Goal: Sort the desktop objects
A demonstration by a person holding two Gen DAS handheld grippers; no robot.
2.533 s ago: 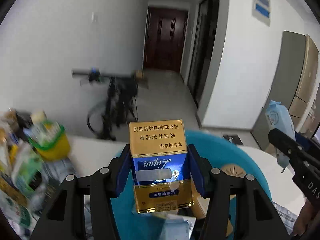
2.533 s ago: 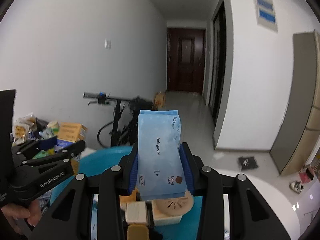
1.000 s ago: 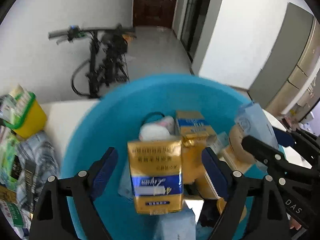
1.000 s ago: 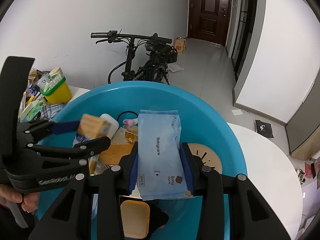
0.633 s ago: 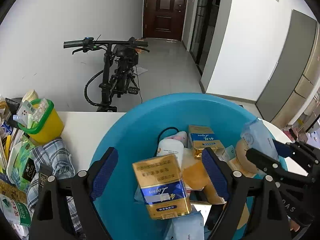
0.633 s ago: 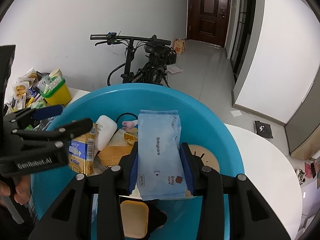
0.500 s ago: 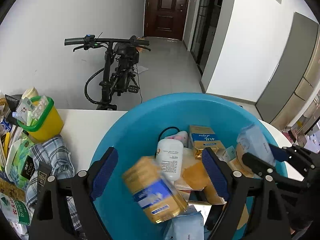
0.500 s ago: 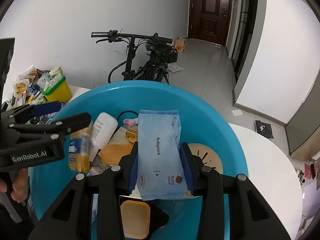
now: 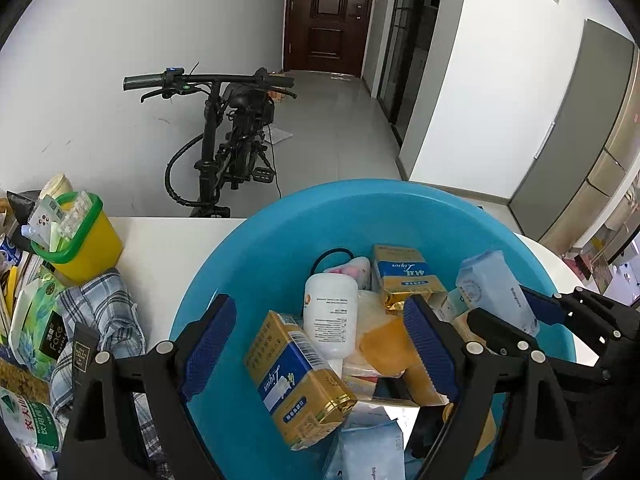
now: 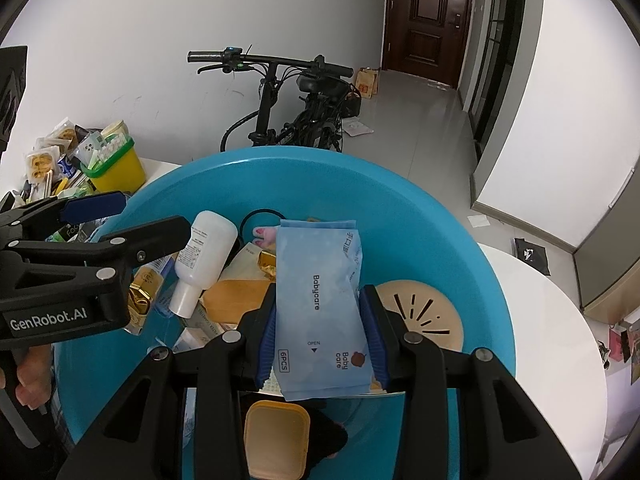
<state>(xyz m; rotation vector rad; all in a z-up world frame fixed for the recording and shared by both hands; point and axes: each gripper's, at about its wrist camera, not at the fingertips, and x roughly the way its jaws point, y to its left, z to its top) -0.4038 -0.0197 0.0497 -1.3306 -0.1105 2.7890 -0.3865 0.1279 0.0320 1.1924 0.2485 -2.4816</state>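
Right now the right gripper (image 10: pixel 320 332) is clamped on the pale blue wipes pack (image 10: pixel 320 304), pads pressing its two long edges. Pack stands upright between the jaws, long axis running along the fingers, top end pointing toward the far rim of the blue basin (image 10: pixel 420 196). It hangs above the basin's near-middle, with the tan round lid (image 10: pixel 424 316) just to its right and the white bottle (image 10: pixel 202 256) to its left.

Left gripper (image 9: pixel 316 348) is open wide with nothing between the pads. The gold-and-blue box (image 9: pixel 298 376) lies tilted in the basin below the jaws, apart from both pads, leaning by the white bottle (image 9: pixel 330 316).

Key relation: the pack is already over the basin, so its drop path is straight down along its own long axis. My read is that the right hand only needs to open. Landing spot is crowded, so the pack will likely tip flat onto the lid or the tan box.

Left hand is nearer the desk's left edge, where the yellow tub (image 9: pixel 80 236) and checked cloth (image 9: pixel 100 320) sit.
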